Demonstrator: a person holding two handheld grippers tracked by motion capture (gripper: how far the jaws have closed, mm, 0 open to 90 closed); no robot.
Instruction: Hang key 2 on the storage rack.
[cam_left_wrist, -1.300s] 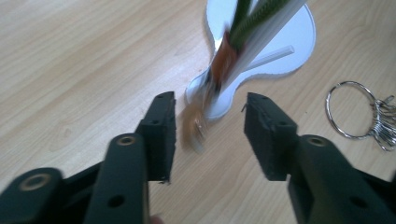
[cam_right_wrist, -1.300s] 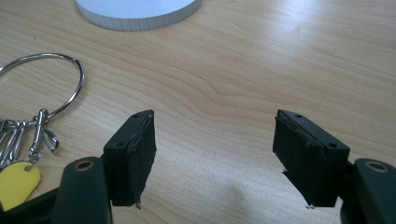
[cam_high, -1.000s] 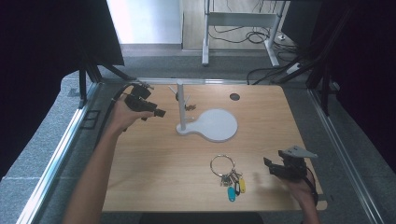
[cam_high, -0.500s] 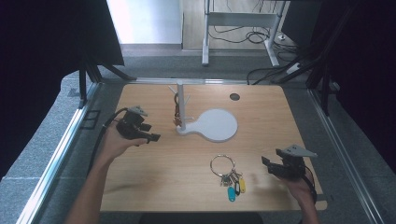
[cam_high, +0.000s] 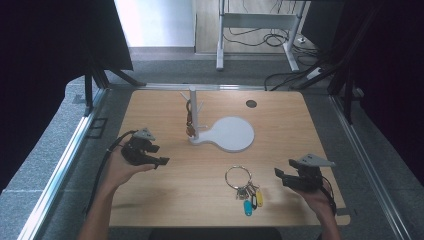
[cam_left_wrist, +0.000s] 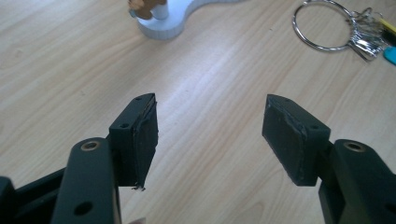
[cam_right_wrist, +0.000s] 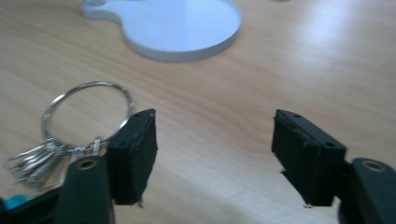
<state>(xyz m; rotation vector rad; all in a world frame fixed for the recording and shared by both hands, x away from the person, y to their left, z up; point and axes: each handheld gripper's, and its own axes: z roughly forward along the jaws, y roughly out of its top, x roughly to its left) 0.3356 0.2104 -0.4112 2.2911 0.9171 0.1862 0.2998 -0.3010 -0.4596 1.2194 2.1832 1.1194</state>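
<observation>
A white stand (cam_high: 193, 112) with pegs rises from a round white base (cam_high: 234, 134) mid-table. A brown key fob (cam_high: 190, 124) hangs on it. A large key ring (cam_high: 239, 179) with keys and blue and yellow tags lies near the front. My left gripper (cam_high: 161, 161) hovers left of the stand, pointing right. Its jaws have just been opening and stand open, with bare wood between them (cam_left_wrist: 210, 105). My right gripper (cam_high: 279, 175) rests at the front right, open and pointing left at the key ring (cam_right_wrist: 88, 112). Nothing is between its jaws (cam_right_wrist: 212, 123).
A dark round hole (cam_high: 251, 103) sits in the tabletop at the back right. A metal rail (cam_high: 65, 155) runs along the table's left side. Desk legs and cables lie on the floor beyond the far edge.
The left hand moved from the back left, beside the stand, toward the front and lower. The right hand kept still.
</observation>
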